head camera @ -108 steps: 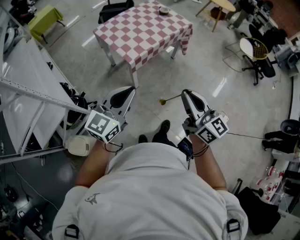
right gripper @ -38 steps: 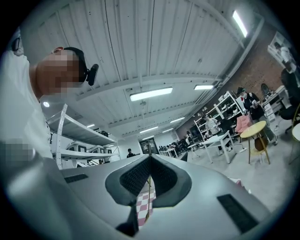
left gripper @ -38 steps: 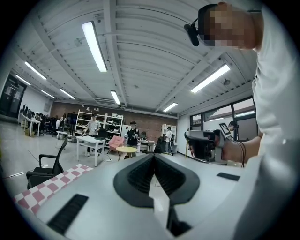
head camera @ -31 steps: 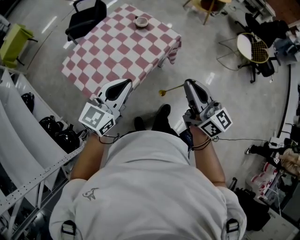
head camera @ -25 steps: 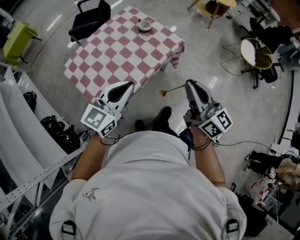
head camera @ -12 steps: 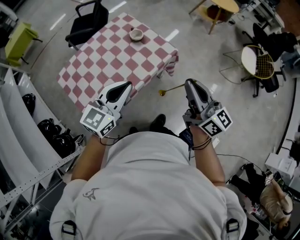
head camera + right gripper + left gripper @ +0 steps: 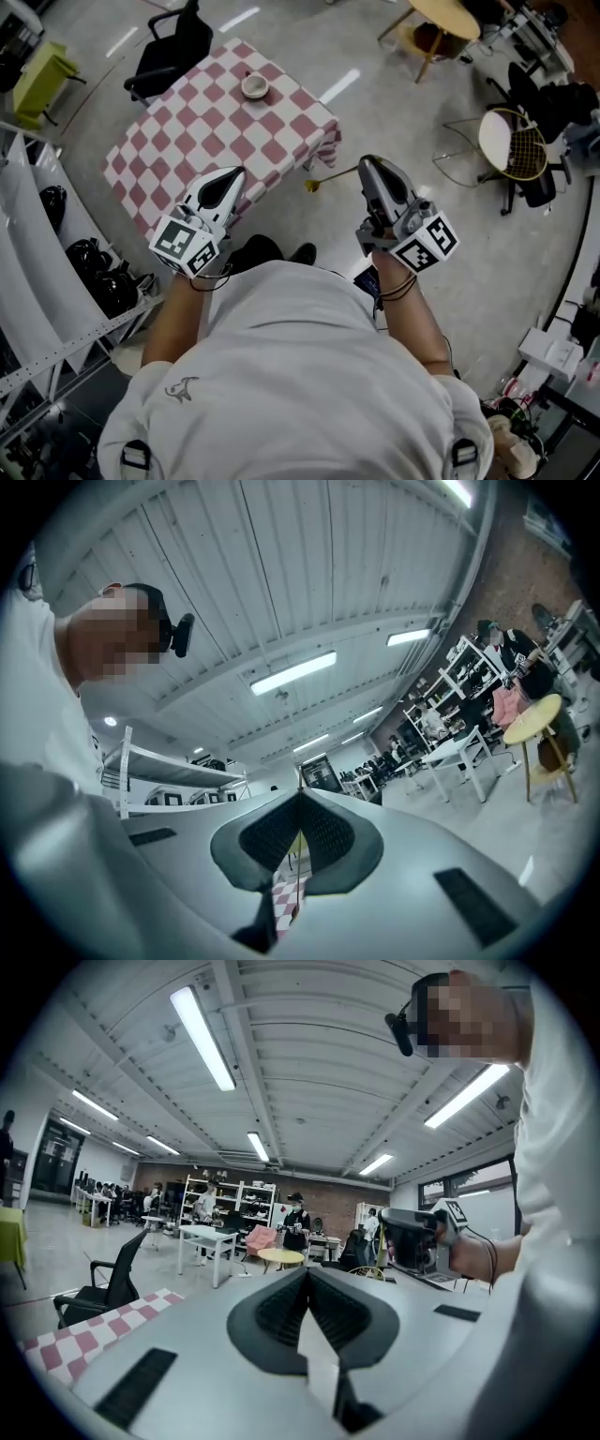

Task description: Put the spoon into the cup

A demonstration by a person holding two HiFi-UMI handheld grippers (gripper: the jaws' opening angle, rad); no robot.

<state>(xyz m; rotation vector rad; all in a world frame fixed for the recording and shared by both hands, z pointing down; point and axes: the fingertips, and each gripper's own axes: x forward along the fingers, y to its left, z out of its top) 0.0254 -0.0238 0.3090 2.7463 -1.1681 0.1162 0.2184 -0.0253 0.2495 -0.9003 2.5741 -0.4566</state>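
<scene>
A small pale cup (image 7: 253,87) stands at the far end of a red-and-white checkered table (image 7: 178,150). My right gripper (image 7: 364,165) is shut on the thin handle of a gold spoon (image 7: 323,179), whose bowl points left, above the floor beside the table's corner. In the right gripper view the spoon (image 7: 298,860) runs as a thin line between the closed jaws of the right gripper (image 7: 300,794). My left gripper (image 7: 232,174) hangs over the table's near edge, shut and holding nothing. The left gripper (image 7: 307,1274) shows only shut jaws in its own view.
A black office chair (image 7: 173,47) stands behind the table. Metal shelving (image 7: 37,253) lines the left side. A round wooden table (image 7: 445,19) and a wire chair (image 7: 511,141) stand at the right. People stand far off by white tables (image 7: 211,1241).
The person has walked up to the checkered table, which now lies closer, under the left gripper. Both grippers keep their pose, and the spoon stays in the right one.
</scene>
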